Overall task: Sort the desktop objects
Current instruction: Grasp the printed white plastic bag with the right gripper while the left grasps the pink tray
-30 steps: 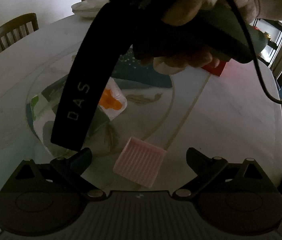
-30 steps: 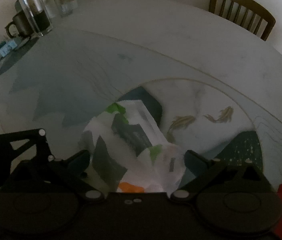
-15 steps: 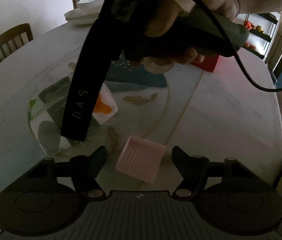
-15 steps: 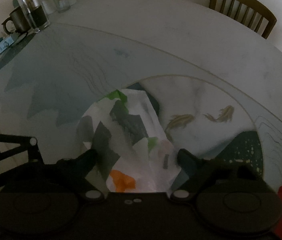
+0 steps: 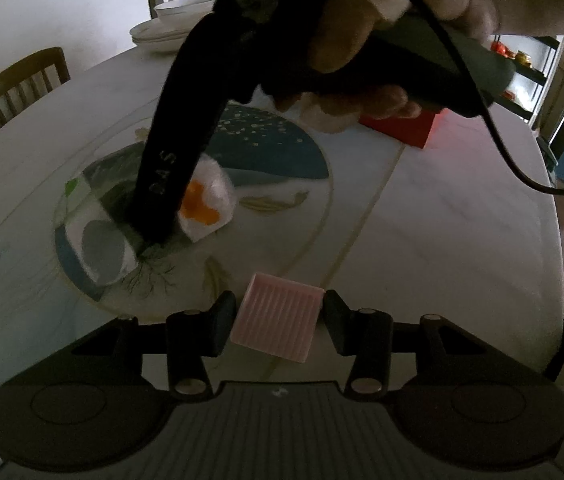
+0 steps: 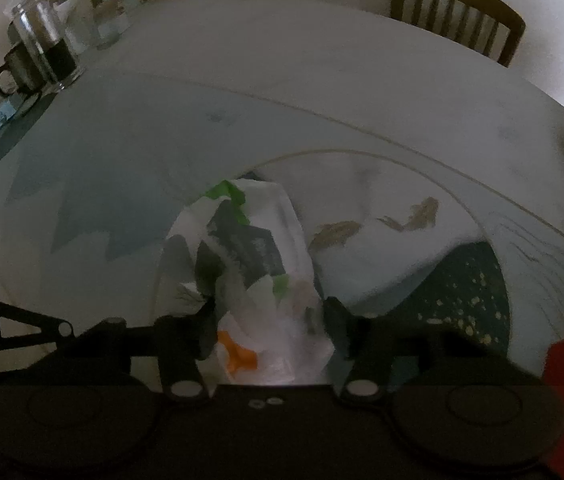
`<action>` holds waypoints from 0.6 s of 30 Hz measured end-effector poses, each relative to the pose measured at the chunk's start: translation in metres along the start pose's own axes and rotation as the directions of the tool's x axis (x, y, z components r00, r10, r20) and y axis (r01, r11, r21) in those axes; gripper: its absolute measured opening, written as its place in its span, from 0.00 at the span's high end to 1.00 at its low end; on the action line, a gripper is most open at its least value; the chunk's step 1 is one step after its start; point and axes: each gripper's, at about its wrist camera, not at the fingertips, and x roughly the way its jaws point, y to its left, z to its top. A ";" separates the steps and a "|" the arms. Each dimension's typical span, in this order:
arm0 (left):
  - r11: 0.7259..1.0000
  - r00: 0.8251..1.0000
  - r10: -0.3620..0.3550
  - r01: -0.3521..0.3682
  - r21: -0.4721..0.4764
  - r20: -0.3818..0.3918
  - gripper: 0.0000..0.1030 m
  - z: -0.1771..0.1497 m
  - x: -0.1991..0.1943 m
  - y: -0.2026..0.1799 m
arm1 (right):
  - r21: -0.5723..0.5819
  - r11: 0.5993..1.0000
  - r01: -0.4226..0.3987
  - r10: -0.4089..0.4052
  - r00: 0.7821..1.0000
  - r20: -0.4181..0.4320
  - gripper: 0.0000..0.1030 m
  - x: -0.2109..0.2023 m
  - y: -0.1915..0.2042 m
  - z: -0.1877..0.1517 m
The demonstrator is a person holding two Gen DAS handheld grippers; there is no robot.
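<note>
The pink ribbed block (image 5: 276, 326) lies flat on the tabletop (image 5: 442, 240) near the edge closest to the person, straight ahead of the left claw (image 5: 278, 326) and squarely between its jaws. Those jaws have just been closing and now stand right at the block's two sides; whether the pads already press on it cannot be told, since a thin gap seems to remain on the right. The block's ribs run along the claw's pointing line, so the jaws meet its two plain sides.

Farther in, on the painted round inset at the middle of the tabletop, sits the crumpled plastic bag (image 6: 254, 264), white with green, dark and orange print. The right claw (image 6: 268, 326) has just been closing too, and its jaws pinch the near end of the bag, the film bunched up between them. In the left wrist view this claw comes down onto the bag from above, held by a hand (image 5: 382, 40).

A red box (image 5: 402, 128) stands beyond, towards the far right edge.

My judgement: each claw is nearest its own thing, so both lifts can start without crossing.
</note>
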 end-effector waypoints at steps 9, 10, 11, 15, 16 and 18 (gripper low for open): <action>0.999 1.000 0.024 -0.024 -0.047 -0.003 0.56 0.002 0.001 -0.002 | 0.036 0.999 0.021 -0.021 1.000 0.003 0.57 -0.013 -0.001 -0.012; 0.998 1.000 0.027 -0.028 -0.051 -0.004 0.56 0.003 0.001 -0.002 | 0.037 0.999 0.020 -0.021 1.000 0.006 0.58 -0.015 -0.001 -0.013; 0.998 1.000 0.031 -0.031 -0.055 -0.004 0.56 0.002 0.001 -0.002 | 0.038 0.999 0.021 -0.022 1.000 0.007 0.60 -0.019 -0.003 -0.015; 0.996 0.999 0.042 -0.042 -0.081 -0.006 0.56 0.003 0.001 -0.001 | 0.045 0.998 0.045 -0.045 0.999 0.008 0.64 -0.029 -0.004 -0.024; 0.995 0.999 0.044 -0.044 -0.091 -0.007 0.56 0.004 0.001 -0.001 | 0.049 0.998 0.047 -0.047 0.999 0.010 0.65 -0.031 -0.005 -0.027; 0.993 0.999 0.051 -0.052 -0.105 -0.009 0.56 0.004 0.001 0.000 | 0.064 0.997 0.051 -0.052 0.999 0.016 0.65 -0.038 -0.008 -0.032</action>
